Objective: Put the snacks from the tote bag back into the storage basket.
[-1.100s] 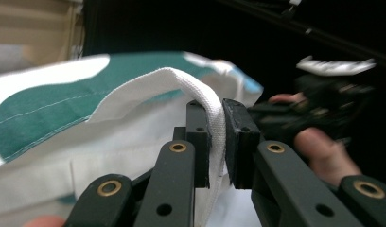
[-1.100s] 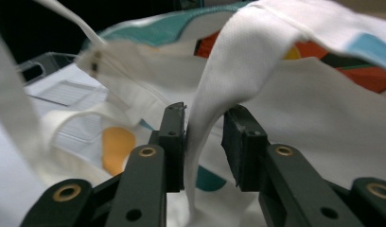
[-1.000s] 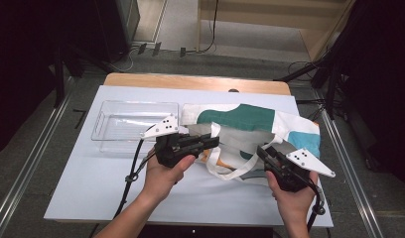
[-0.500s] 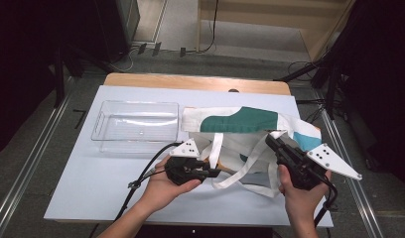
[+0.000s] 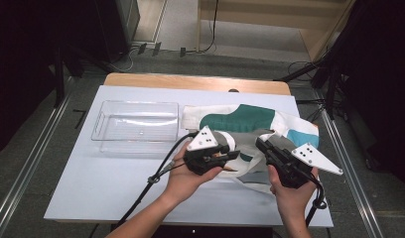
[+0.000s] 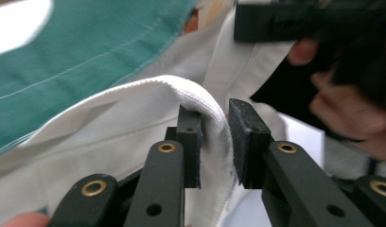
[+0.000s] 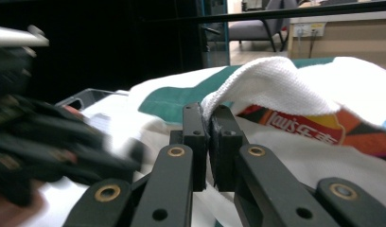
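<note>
A white and teal cloth bag lies on the white table, right of centre. My left gripper points right at the bag's near edge. In the left gripper view one white strap loops between its jaws. The jaws have just been opening and stand a little apart around the strap without squeezing it. My right gripper points left toward it. In the right gripper view its jaws are shut on the other white strap, which is lifted off the bag.
A clear plastic tray stands at the back left of the table. A red and orange snack packet shows at the bag's mouth. The table's near edge runs just behind both hands, and dark stands flank the table.
My left hand has moved right and nearer the table's front edge, closer to the right gripper. The right hand has stayed about where it was.
</note>
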Motion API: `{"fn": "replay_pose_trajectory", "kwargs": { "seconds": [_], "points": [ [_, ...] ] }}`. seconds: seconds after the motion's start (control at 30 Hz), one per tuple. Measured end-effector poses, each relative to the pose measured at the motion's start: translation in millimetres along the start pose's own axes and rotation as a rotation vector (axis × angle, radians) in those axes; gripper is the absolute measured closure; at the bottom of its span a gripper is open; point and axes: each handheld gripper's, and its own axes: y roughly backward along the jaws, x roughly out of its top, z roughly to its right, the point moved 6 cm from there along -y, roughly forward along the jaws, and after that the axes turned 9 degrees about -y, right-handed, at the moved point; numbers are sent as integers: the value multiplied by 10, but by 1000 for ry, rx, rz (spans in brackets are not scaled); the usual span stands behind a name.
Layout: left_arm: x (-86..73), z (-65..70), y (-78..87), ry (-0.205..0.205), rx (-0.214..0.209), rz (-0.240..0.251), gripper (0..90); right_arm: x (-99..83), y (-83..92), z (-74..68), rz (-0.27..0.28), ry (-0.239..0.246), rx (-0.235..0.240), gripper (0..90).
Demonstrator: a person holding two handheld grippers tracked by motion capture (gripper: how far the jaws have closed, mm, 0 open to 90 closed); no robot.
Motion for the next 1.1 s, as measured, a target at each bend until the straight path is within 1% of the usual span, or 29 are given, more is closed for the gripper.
{"fn": "replay_pose_trajectory", "kwargs": {
  "seconds": [0.03, 0.07, 0.1, 0.17, 0.2, 0.27, 0.3, 0.33, 0.4, 0.43, 0.47, 0.53, 0.57, 0.6, 0.63, 0.67, 0.7, 0.73, 0.77, 0.8, 0.83, 0.87, 0.9, 0.93, 0.97, 1.0, 1.03, 1.07, 1.1],
  "points": [
    [-4, 24, -56, 5, -6, 1, 745, 7, 2, -9, 0, -2, 6, 880],
    [-5, 39, -109, 13, -1, -6, 741, 13, 2, -15, 0, -5, 11, 880],
    [3, 72, -182, 16, -3, -1, 715, 18, 2, -13, 2, -16, 18, 880],
    [11, 88, -210, 15, -11, 5, 702, 18, -1, -8, 3, -22, 23, 880],
    [16, 102, -233, 11, -18, 4, 675, 17, 0, -3, 1, -39, 29, 880],
    [21, 121, -287, 6, -31, -8, 621, 18, -4, 12, 3, -54, 33, 880],
    [20, 130, -318, 8, -34, -15, 541, 15, -14, 11, 2, -54, 37, 880],
    [17, 131, -346, 6, -30, -25, 525, 9, -18, -2, -1, -59, 42, 880],
    [21, 143, -392, 17, -39, -25, 521, 6, -23, -14, -2, -61, 49, 880],
    [22, 149, -459, 0, -6, -39, 512, -3, -29, -46, -8, -67, 66, 881],
    [22, 149, -459, 0, -6, -39, 519, -5, -25, -67, -12, -75, 77, 882],
    [3, 101, -483, -10, 67, -58, 537, -1, -17, -75, -11, -69, 82, 882],
    [-1, 76, -475, -2, 99, -55, 536, 5, -7, -82, -7, -70, 84, 881],
    [3, 71, -458, 10, 104, -42, 526, 13, 7, -78, -3, -72, 87, 882],
    [11, 76, -440, 11, 100, -30, 522, 20, 21, -69, -1, -72, 84, 882],
    [23, 92, -411, -1, 107, -14, 515, 26, 28, -57, 5, -68, 79, 882],
    [44, 108, -404, -29, 117, -9, 492, 28, 42, -42, 3, -83, 91, 882],
    [54, 106, -417, -28, 110, -9, 457, 23, 39, -48, 0, -93, 105, 882],
    [66, 100, -436, -11, 95, -12, 437, 17, 32, -56, -7, -98, 115, 882],
    [66, 100, -436, -11, 95, -12, 456, 17, 32, -56, -7, -98, 115, 882],
    [73, 87, -452, -2, 79, -17, 456, 10, 23, -68, -11, -99, 120, 882],
    [77, 77, -465, 3, 76, -20, 495, 6, 16, -75, -9, -96, 117, 882],
    [77, 69, -473, 8, 71, -20, 555, 4, 15, -79, -9, -99, 118, 882],
    [71, 66, -481, 5, 58, -20, 650, 8, 24, -78, -7, -106, 120, 882],
    [71, 66, -481, 5, 58, -20, 696, 8, 24, -78, -8, -107, 122, 882],
    [67, 67, -485, 2, 58, -24, 696, 8, 24, -78, -8, -107, 122, 882],
    [63, 65, -487, 0, 60, -27, 764, 4, 19, -79, -7, -106, 122, 882],
    [57, 54, -480, 0, 65, -35, 891, -2, 19, -78, -11, -105, 119, 881],
    [61, 20, -462, 16, 60, -31, 900, -3, 20, -64, -3, -107, 119, 877]
  ]
}}
